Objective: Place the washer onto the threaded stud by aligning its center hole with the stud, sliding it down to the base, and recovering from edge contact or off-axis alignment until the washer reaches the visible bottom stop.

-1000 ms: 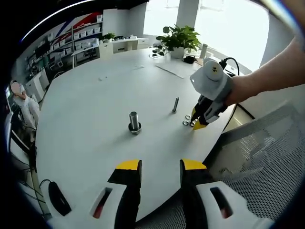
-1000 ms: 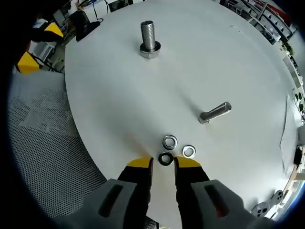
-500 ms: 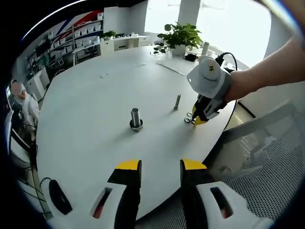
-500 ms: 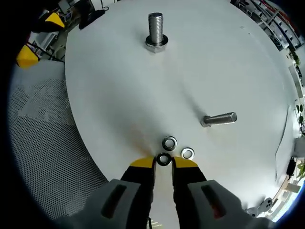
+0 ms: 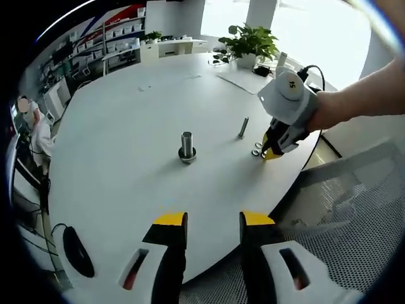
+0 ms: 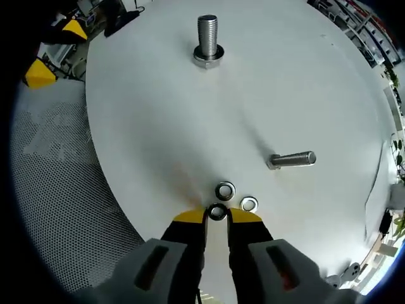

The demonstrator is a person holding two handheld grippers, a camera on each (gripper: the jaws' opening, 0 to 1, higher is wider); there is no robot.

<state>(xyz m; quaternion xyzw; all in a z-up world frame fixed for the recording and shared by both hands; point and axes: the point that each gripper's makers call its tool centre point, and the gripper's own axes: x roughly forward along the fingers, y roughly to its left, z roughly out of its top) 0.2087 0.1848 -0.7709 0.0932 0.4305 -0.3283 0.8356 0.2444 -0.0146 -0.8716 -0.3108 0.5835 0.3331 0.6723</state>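
A threaded stud (image 6: 207,39) stands upright on its hex base on the round white table (image 6: 145,126); it is also in the left gripper view (image 5: 186,145). Three washers lie near the table edge. My right gripper (image 6: 218,217) has its jaws closed against the sides of a dark washer (image 6: 218,212), which rests flat on the table. Two more washers (image 6: 224,190) (image 6: 249,204) lie just beyond it. From the left gripper view, the right gripper (image 5: 272,152) is held by a hand, tips down at the washers (image 5: 256,152). My left gripper (image 5: 213,221) is open and empty, over the near table edge.
A second bolt (image 6: 292,159) lies on its side beyond the washers. A mesh chair (image 6: 57,190) stands beside the table edge. A black object (image 5: 77,252) lies at the table's near left. A potted plant (image 5: 252,43) and papers (image 5: 243,79) are at the far side.
The right jaws have narrowed from a wider gap until they meet the dark washer's sides. The right gripper moved slightly toward it. The left view has shifted a little.
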